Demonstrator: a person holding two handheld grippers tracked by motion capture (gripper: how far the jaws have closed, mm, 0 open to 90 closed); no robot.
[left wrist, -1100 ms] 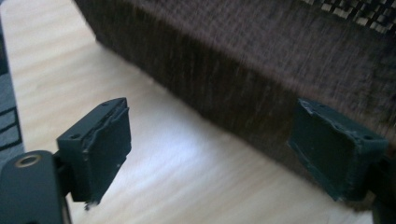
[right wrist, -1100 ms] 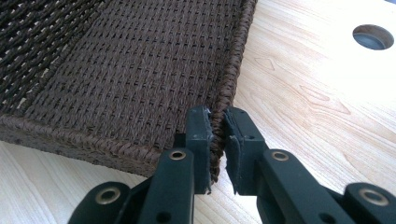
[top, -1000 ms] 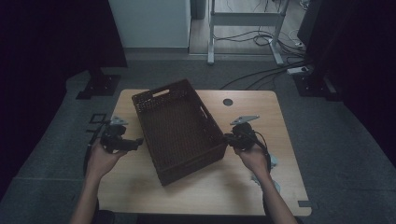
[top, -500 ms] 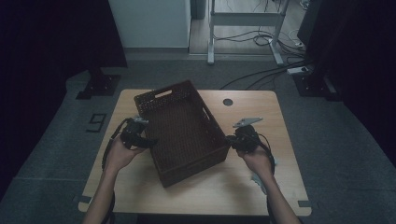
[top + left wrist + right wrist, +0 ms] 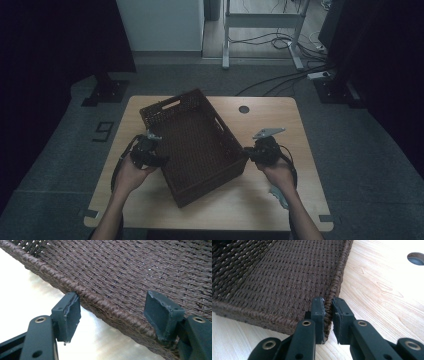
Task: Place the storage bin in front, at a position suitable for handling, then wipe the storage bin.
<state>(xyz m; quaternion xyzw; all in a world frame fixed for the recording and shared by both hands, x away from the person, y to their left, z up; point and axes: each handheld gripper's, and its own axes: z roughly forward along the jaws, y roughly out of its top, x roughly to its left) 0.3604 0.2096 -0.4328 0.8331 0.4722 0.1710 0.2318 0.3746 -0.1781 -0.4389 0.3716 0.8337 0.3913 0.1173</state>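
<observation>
Two grippers flank a brown woven basket (image 5: 197, 145) that sits askew on the table (image 5: 280, 120), one corner toward the person. From above, the left gripper (image 5: 159, 159) is a dark lump against the basket's left rim, and its jaws are too small and dim there to read. The left gripper view settles it: the jaws straddle the rim (image 5: 100, 302), one outside over the table, one inside over the weave, with clear gaps on both sides, so nothing is pinched yet; they have just been closing. Its picture is cut off by the basket's wall, and the table is washed out white. A second ago this gripper hung off the table's left edge, well apart from the basket; now it is at the rim. The basket and the right gripper (image 5: 248, 154) have not shifted. On the right, that gripper is clamped on the basket's right rim near the near corner, which the right gripper view (image 5: 328, 307) shows plainly, pads squeezing the braided edge.
</observation>
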